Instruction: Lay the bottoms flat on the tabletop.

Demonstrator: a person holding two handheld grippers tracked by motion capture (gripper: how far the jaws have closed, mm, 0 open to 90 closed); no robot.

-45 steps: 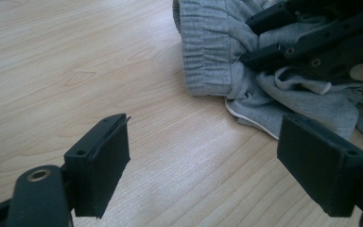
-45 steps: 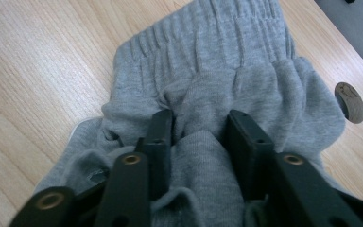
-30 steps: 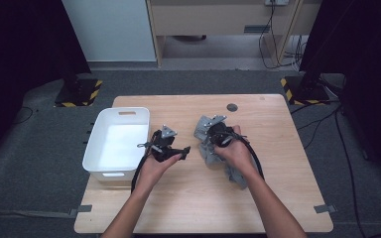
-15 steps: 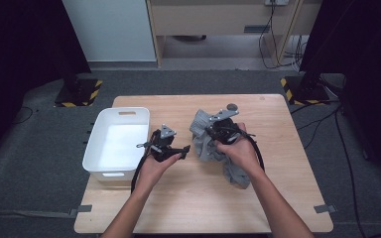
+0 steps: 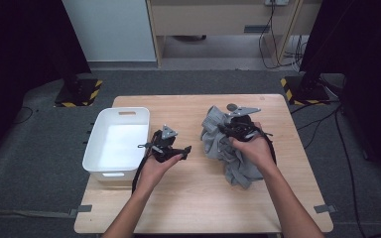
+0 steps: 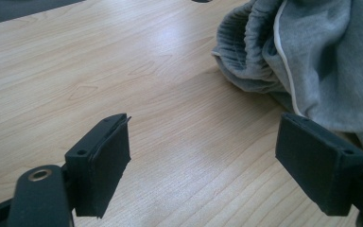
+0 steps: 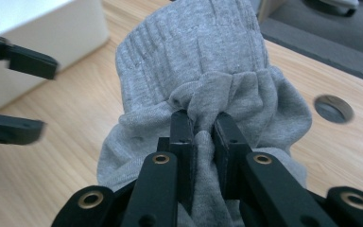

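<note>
Right gripper view: the right gripper (image 7: 203, 125) pinches a bunched fold of the grey garment (image 7: 194, 66). The left gripper (image 6: 203, 156) hangs above the table (image 6: 75, 61), jaws wide apart with nothing between them.

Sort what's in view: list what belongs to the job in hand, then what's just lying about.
In the job:
- grey garment, pinched in the shut right gripper
- left gripper, open, empty, beside the garment

Lying about:
- white bin, at the table's left
- round hole in the tabletop

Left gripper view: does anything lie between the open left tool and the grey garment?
Nothing visible does. Bare wooden table lies between the left tool and the grey garment, whose ribbed hem sits just beyond its farther pad.
</note>
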